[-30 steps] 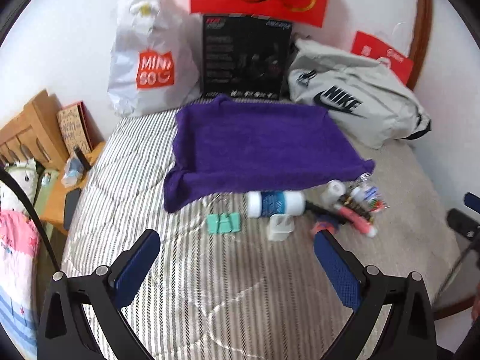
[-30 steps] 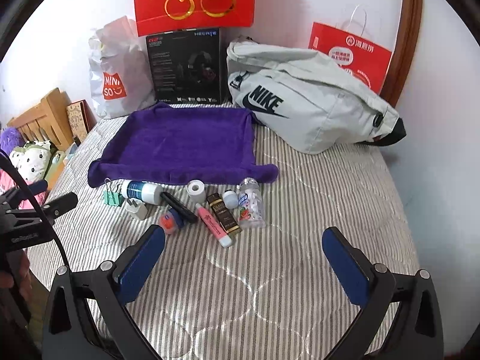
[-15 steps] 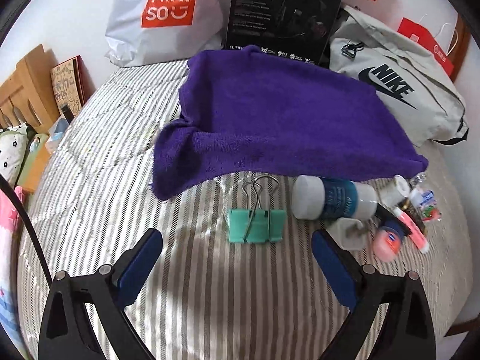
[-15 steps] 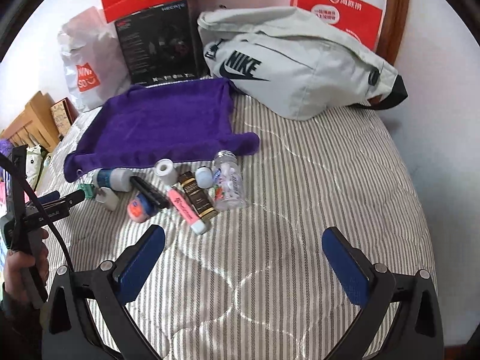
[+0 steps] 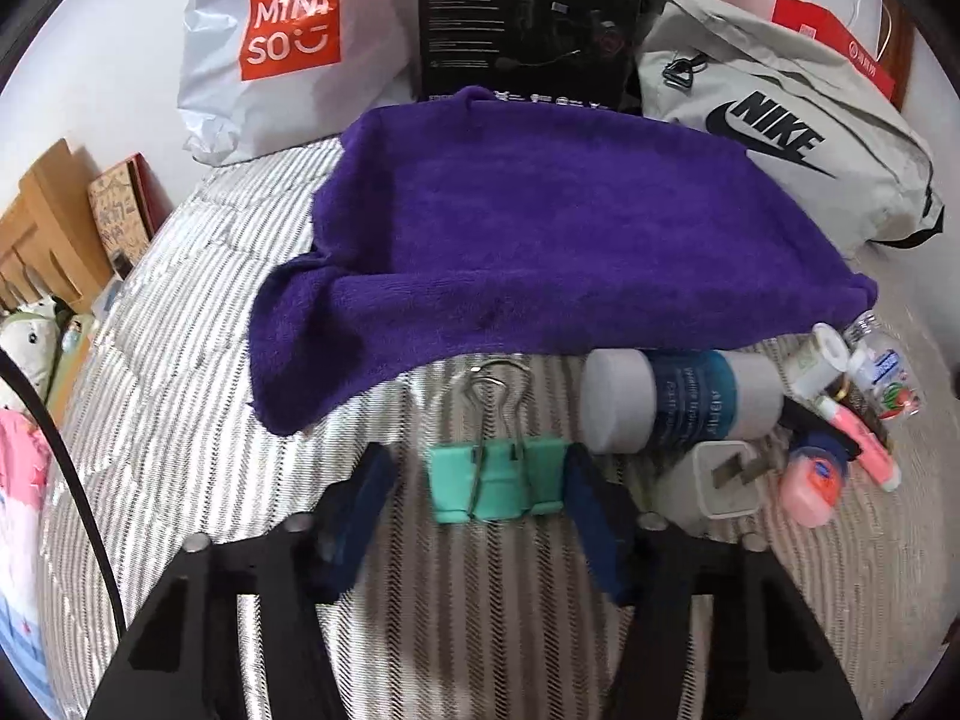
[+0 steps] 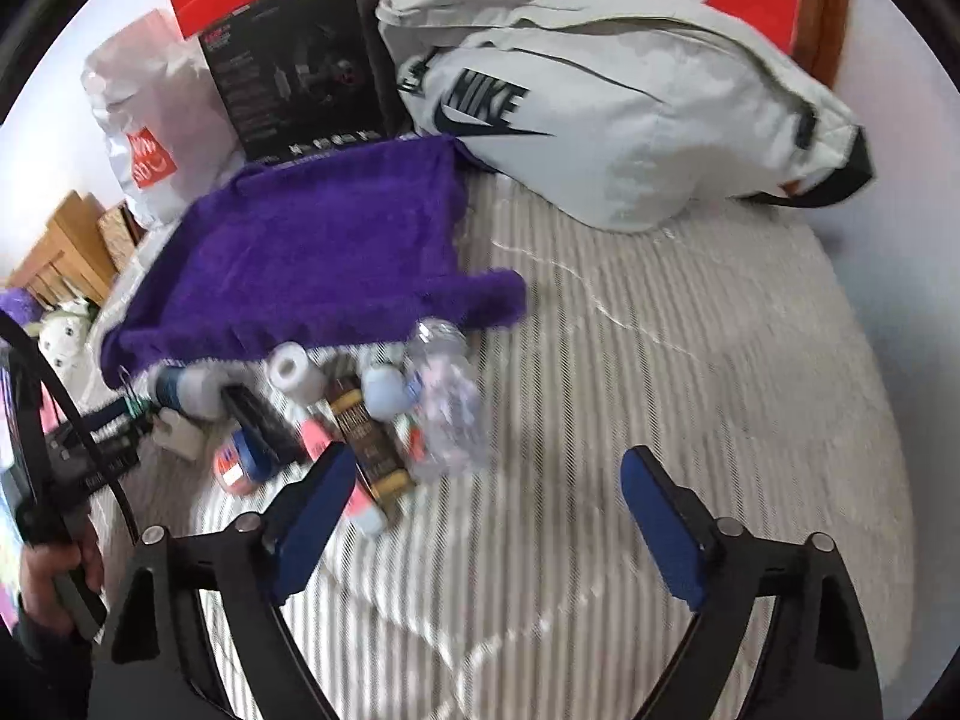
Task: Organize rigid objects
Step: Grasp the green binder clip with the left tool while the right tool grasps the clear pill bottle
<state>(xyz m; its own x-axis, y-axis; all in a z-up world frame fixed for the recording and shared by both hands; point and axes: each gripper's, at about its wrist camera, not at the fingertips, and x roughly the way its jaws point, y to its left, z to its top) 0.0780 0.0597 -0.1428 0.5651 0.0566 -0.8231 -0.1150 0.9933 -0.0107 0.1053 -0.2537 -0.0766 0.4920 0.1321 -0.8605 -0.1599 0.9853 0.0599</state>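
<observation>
Your left claw (image 5: 477, 483) brackets the green binder clip (image 5: 497, 489) at frame centre, not yet clamped; your right claw (image 6: 480, 498) gapes empty, nothing sorted onto the purple towel (image 5: 540, 228)

Clear bottle (image 6: 447, 402) motion-blurred, label unreadable

Left wrist view low, close over green binder clip (image 5: 497, 483); right wrist view higher, rightward; both share purple towel (image 6: 312, 264)

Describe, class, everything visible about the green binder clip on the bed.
The green binder clip has a mint-green folded body that looks like painted metal and two silver wire handles pointing toward the purple towel. It lies flat on the striped mattress, between the left gripper fingers; the right finger looks to touch it, the left stands apart.
</observation>
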